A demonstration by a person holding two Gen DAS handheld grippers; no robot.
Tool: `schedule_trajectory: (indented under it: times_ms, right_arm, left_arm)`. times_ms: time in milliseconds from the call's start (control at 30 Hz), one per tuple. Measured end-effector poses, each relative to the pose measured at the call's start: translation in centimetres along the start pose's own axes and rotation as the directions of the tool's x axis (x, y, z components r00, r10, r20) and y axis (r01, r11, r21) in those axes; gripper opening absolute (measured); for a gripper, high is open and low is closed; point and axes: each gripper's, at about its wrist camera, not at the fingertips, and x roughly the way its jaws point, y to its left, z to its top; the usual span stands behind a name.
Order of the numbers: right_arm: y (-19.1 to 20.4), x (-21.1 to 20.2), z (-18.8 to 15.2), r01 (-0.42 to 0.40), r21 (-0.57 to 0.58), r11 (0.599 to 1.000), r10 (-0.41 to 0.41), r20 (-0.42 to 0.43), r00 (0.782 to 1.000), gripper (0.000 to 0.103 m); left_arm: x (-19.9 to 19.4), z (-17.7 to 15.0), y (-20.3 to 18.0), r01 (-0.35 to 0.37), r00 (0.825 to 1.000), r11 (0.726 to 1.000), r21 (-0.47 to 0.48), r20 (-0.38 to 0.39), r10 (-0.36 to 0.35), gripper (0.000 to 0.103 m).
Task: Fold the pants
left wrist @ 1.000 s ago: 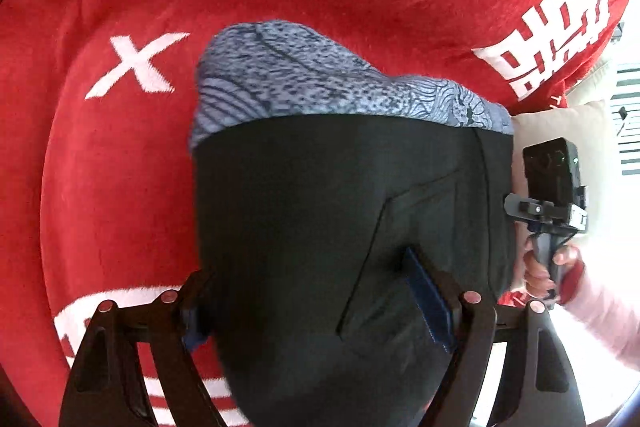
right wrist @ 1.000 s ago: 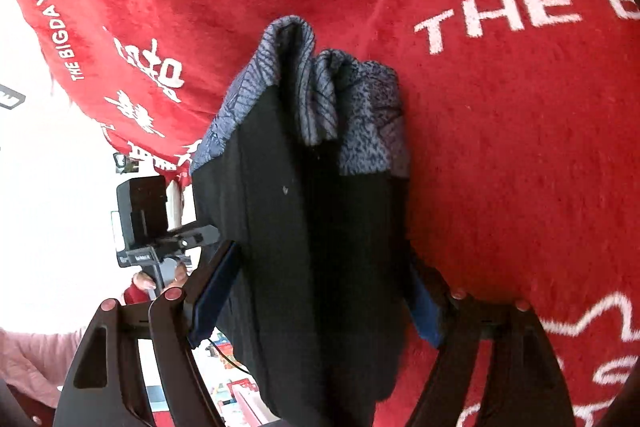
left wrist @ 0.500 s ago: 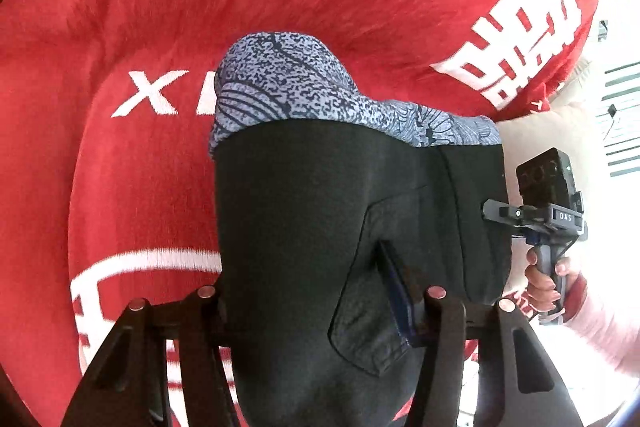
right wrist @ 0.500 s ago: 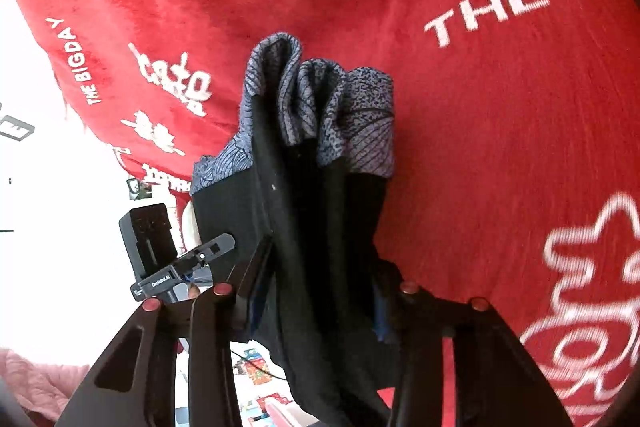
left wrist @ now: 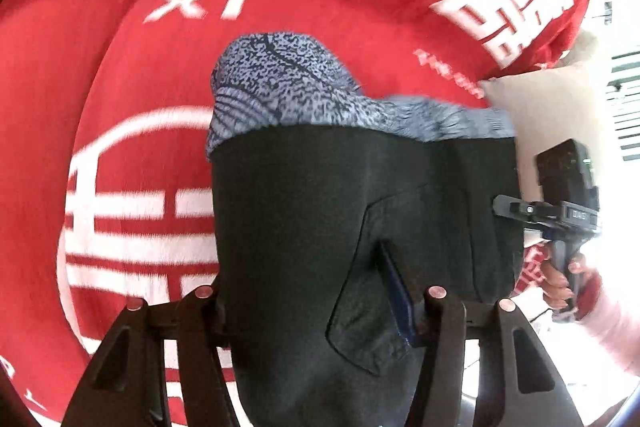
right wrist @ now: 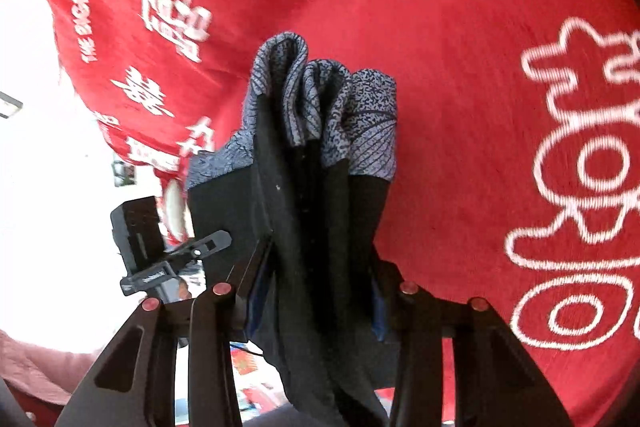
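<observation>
The black pants (left wrist: pixel 304 227) with a blue-grey patterned band (left wrist: pixel 280 87) at the far end hang lifted above the red blanket (left wrist: pixel 120 75). My left gripper (left wrist: pixel 316 303) is shut on one side of the black cloth near a back pocket (left wrist: pixel 368 327). My right gripper (right wrist: pixel 316 291) is shut on the bunched folds of the same pants (right wrist: pixel 316 227), whose patterned band (right wrist: pixel 328 99) points away. The right gripper also shows in the left wrist view (left wrist: pixel 560 215) at the pants' right edge; the left gripper shows in the right wrist view (right wrist: pixel 160 259).
The red blanket (right wrist: pixel 460 67) with white lettering covers the surface under the pants. Its edge drops off at the left of the right wrist view (right wrist: pixel 92 79). A beige cushion (left wrist: pixel 536 115) lies past the blanket's edge in the left wrist view.
Both grippers have drawn back across the blanket with the pants held; the white lettering has slid through both views. The grip on the cloth is unchanged.
</observation>
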Motion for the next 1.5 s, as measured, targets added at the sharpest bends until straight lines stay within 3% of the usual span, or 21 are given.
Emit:
schedule_trajectory:
  times_ms: [133, 267, 333, 500, 567, 700, 733, 900, 967, 1033, 1200, 1267, 1500]
  right_arm:
    - [0.2, 0.5, -0.5, 0.074, -0.055, 0.996, -0.072, 0.041, 0.997, 0.052]
    - [2.0, 0.5, -1.0, 0.225, -0.123, 0.967, -0.217, 0.078, 0.973, 0.06]
    - [3.1, 0.5, -1.2, 0.317, -0.139, 0.938, -0.307, 0.087, 0.948, 0.066]
    - [3.7, -1.3, -1.9, 0.431, -0.108, 0.896, -0.425, 0.08, 0.902, 0.071]
    - [3.9, -2.3, -2.7, 0.482, -0.095, 0.871, -0.476, 0.08, 0.876, 0.078]
    - [5.4, -3.8, -4.5, 0.541, -0.089, 0.836, -0.535, 0.081, 0.841, 0.081]
    - [6.1, -4.2, -5.1, 0.55, -0.096, 0.83, -0.544, 0.084, 0.835, 0.082]
    - [8.8, -5.1, -7.7, 0.544, -0.117, 0.831, -0.536, 0.093, 0.839, 0.092]
    - [9.8, -5.1, -8.7, 0.554, -0.121, 0.824, -0.545, 0.101, 0.832, 0.095]
    - [11.0, -4.9, -9.8, 0.571, -0.128, 0.811, -0.558, 0.126, 0.82, 0.103]
    - [13.7, -4.7, -12.0, 0.64, -0.127, 0.758, -0.614, 0.193, 0.765, 0.103]
    - [14.8, -4.7, -12.7, 0.663, -0.123, 0.738, -0.636, 0.202, 0.745, 0.103]
    - [17.2, -5.1, -14.3, 0.682, -0.095, 0.725, -0.65, 0.232, 0.724, 0.103]
  left_arm:
    - [0.4, -0.7, 0.5, -0.092, 0.994, 0.995, -0.024, 0.062, 0.093, 0.09]
    - [0.0, -1.3, -0.6, -0.192, 0.977, 0.981, -0.014, 0.088, 0.192, 0.091]
    - [-0.5, -1.5, -1.3, -0.259, 0.961, 0.966, -0.001, 0.104, 0.258, 0.091]
    - [-1.8, -2.5, -2.3, -0.394, 0.913, 0.918, -0.043, 0.096, 0.396, 0.091]
    - [-2.7, -3.4, -2.9, -0.427, 0.897, 0.901, -0.073, 0.092, 0.432, 0.091]
    - [-4.5, -5.5, -4.7, -0.448, 0.886, 0.888, -0.106, 0.084, 0.457, 0.091]
    - [-4.9, -6.0, -5.3, -0.451, 0.884, 0.886, -0.11, 0.081, 0.46, 0.1]
    - [-5.8, -8.2, -8.5, -0.454, 0.885, 0.885, -0.103, 0.058, 0.461, 0.103]
    - [-6.1, -8.8, -9.3, -0.459, 0.885, 0.884, -0.086, 0.041, 0.463, 0.103]
    - [-6.6, -9.5, -10.5, -0.481, 0.874, 0.875, -0.053, 0.047, 0.483, 0.103]
    - [-8.3, -11.3, -12.1, -0.527, 0.846, 0.849, -0.023, 0.072, 0.528, 0.103]
    - [-8.9, -11.9, -12.4, -0.531, 0.844, 0.847, -0.026, 0.077, 0.532, 0.103]
    - [-10.9, -13.4, -13.1, -0.52, 0.85, 0.854, -0.025, 0.091, 0.52, 0.103]
